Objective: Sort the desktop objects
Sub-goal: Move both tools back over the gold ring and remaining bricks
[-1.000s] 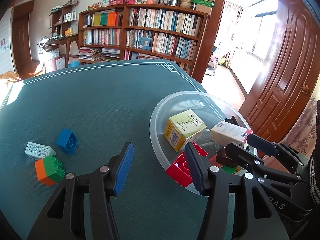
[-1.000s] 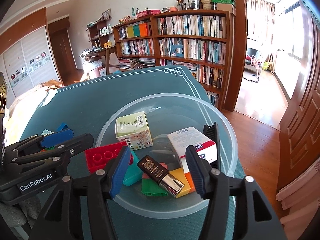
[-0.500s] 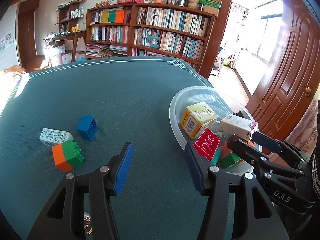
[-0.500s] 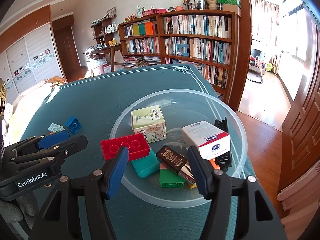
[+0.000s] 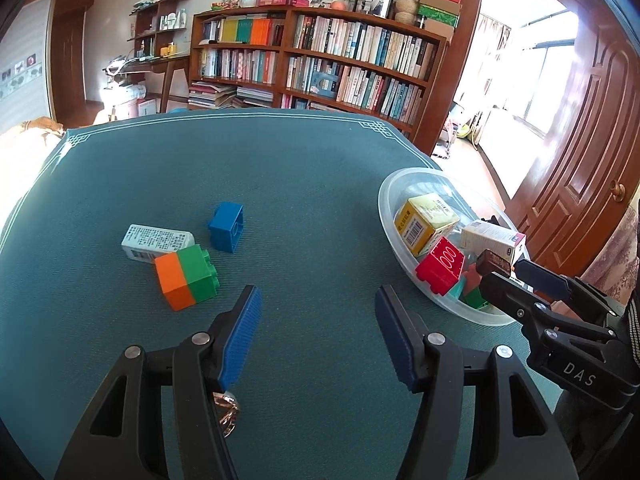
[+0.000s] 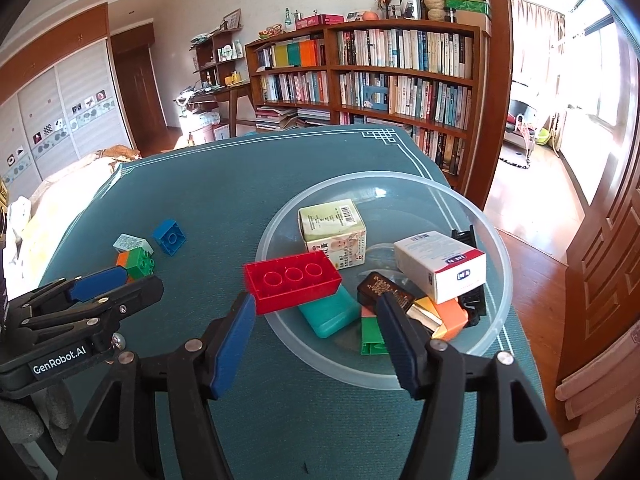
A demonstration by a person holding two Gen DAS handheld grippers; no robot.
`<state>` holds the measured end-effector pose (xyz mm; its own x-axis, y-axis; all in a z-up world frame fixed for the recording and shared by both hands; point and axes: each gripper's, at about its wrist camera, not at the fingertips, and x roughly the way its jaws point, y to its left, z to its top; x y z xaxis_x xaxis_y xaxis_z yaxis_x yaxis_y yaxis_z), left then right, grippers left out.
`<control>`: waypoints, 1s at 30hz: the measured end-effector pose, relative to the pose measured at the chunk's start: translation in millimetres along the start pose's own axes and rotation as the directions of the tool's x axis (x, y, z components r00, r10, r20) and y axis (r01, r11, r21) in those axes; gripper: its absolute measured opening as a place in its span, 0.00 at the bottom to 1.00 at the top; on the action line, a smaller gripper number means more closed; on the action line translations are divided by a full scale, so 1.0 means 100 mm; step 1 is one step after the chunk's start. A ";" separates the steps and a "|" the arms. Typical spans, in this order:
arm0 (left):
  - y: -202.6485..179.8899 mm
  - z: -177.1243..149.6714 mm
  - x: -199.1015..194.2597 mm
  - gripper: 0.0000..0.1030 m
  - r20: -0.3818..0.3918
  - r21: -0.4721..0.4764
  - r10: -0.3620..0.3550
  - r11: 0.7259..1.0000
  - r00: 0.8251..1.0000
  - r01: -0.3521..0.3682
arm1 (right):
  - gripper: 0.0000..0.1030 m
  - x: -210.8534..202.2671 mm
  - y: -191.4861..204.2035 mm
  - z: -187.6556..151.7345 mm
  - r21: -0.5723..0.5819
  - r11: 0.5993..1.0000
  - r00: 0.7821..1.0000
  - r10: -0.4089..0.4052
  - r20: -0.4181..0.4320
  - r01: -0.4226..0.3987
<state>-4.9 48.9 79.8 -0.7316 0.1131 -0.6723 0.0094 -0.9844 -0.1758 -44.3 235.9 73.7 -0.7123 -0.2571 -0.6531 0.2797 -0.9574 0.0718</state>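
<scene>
Left wrist view: left gripper (image 5: 318, 304) jaws opening over bare green counter (image 5: 312, 200), nothing between; orange-green block (image 5: 186, 276), white box (image 5: 156, 240) and blue block (image 5: 227, 227) far left, clear bowl (image 5: 386, 216) right. Right wrist view: right gripper (image 6: 316, 316) jaws released, empty, spread at bowl's near rim by red brick (image 6: 294, 282).

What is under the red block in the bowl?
The red block rests on the bowl rim and a teal case. Anything beneath its middle is hidden.

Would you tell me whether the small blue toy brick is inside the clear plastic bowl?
No, the blue brick lies on the green tablecloth, left of the bowl.
</scene>
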 end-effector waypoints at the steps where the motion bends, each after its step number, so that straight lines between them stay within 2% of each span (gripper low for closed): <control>1: 0.02 -0.02 -0.02 0.61 0.001 -0.002 0.001 1.000 1.000 -0.001 | 0.66 -0.01 0.03 0.00 -0.003 1.000 1.000 0.001 -0.001 -0.001; 14: 0.34 -0.29 -0.24 0.65 -0.019 -0.021 0.001 1.000 1.000 -0.002 | 0.69 -0.03 0.37 -0.07 -0.041 0.999 1.000 0.015 -0.015 -0.015; 30: 0.52 -0.58 -0.16 0.65 -0.071 -0.026 0.018 0.999 0.997 -0.020 | 0.69 0.08 0.77 -0.18 -0.079 0.995 0.996 0.053 -0.074 -0.059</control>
<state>46.3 3.9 39.6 -0.6814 0.1047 -0.7244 0.0413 -0.9826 -0.1808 -16.5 162.7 60.5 -0.6470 -0.2975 -0.7020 0.3717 -0.9270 0.0503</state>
